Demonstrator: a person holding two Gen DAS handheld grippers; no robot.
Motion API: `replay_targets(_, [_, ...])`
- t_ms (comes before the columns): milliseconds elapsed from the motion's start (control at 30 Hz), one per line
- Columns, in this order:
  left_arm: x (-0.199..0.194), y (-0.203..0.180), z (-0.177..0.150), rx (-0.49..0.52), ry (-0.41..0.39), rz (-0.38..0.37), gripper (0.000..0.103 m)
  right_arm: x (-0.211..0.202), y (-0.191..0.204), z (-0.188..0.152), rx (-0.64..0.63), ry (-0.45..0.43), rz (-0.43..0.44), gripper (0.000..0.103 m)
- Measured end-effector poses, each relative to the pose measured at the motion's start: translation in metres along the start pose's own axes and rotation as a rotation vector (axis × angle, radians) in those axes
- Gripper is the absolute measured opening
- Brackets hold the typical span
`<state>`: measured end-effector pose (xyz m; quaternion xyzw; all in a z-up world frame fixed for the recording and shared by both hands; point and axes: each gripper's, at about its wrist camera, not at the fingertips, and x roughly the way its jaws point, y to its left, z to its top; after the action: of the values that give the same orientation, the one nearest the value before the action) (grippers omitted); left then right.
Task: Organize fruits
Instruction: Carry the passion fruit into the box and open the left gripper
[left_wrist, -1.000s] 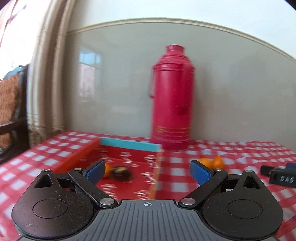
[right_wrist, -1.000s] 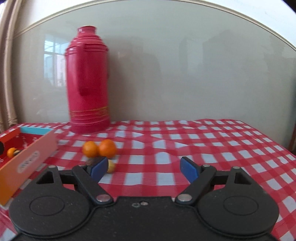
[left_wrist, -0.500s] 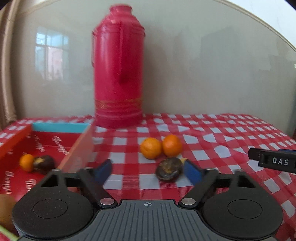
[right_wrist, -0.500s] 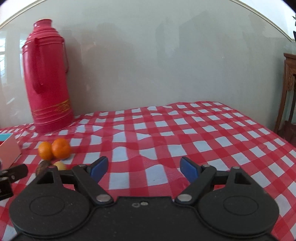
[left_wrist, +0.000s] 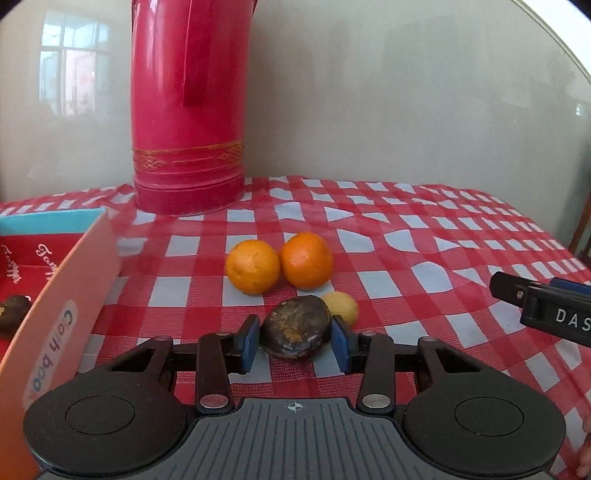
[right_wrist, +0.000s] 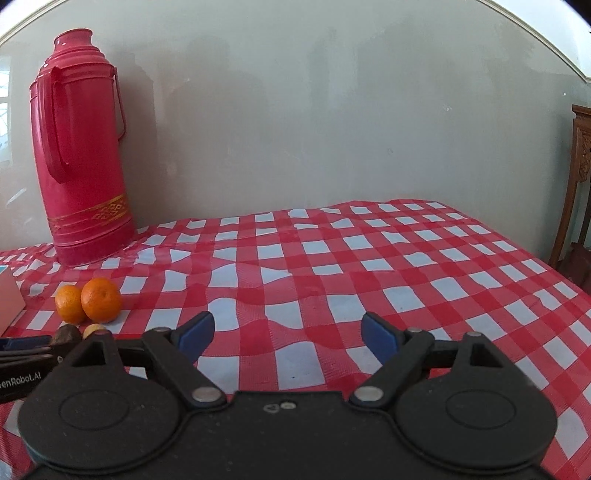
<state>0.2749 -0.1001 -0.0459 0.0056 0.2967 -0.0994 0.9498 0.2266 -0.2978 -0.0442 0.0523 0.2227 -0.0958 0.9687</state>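
The left gripper (left_wrist: 295, 341) sits low over a desk (left_wrist: 424, 236) covered in a red and white checked cloth. Its jaws are narrowed around a dark fruit (left_wrist: 296, 326), brown-black with orange patches, which rests on the cloth. The blue pads (left_wrist: 252, 341) stand at either side of the fruit, the right one against its skin and the left one at most a sliver off; a firm grip cannot be confirmed.

Just behind the dark fruit and to its right lies a small yellow fruit (left_wrist: 341, 305), touching or nearly touching it. Farther back two oranges (left_wrist: 253, 266) sit side by side, pressed together. Behind them, near the wall, stands a tall red thermos (left_wrist: 188, 110), upright.

At the left edge is a box (left_wrist: 62, 295) with an orange wall, a blue far rim and a red printed floor. Another dark fruit (left_wrist: 13, 315) lies inside it, partly hidden by the wall.

The right gripper (right_wrist: 288, 334) hovers over bare cloth to the right of the fruits, well apart from them. Its jaws are spread wide and hold nothing. From its camera the oranges (right_wrist: 101, 304), the dark fruit (right_wrist: 66, 335) and the yellow fruit (right_wrist: 92, 330) appear at far left, with the thermos (right_wrist: 83, 147) behind them. A brown wooden chair (right_wrist: 578, 184) shows at the right edge.
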Motion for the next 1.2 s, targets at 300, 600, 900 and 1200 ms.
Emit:
replay_targets(300, [-0.038, 0.012, -0.005, 0.036, -0.076, 0.061, 0.041, -0.005, 0.014, 0.003, 0.0, -0.011, 0.059, 0.081])
replay_targets(600, [-0.103, 0.044, -0.015, 0.036, -0.166, 0.18, 0.041, -0.023, 0.031, 0.001, -0.011, -0.009, 0.127, 0.081])
replay_targets(900, [-0.152, 0.114, -0.037, -0.08, -0.181, 0.301, 0.042, -0.048, 0.059, -0.012, -0.052, -0.018, 0.172, 0.081])
replay_targets(1200, [-0.153, 0.155, -0.058, -0.117, -0.172, 0.394, 0.06, -0.058, 0.092, -0.021, -0.085, 0.003, 0.227, 0.081])
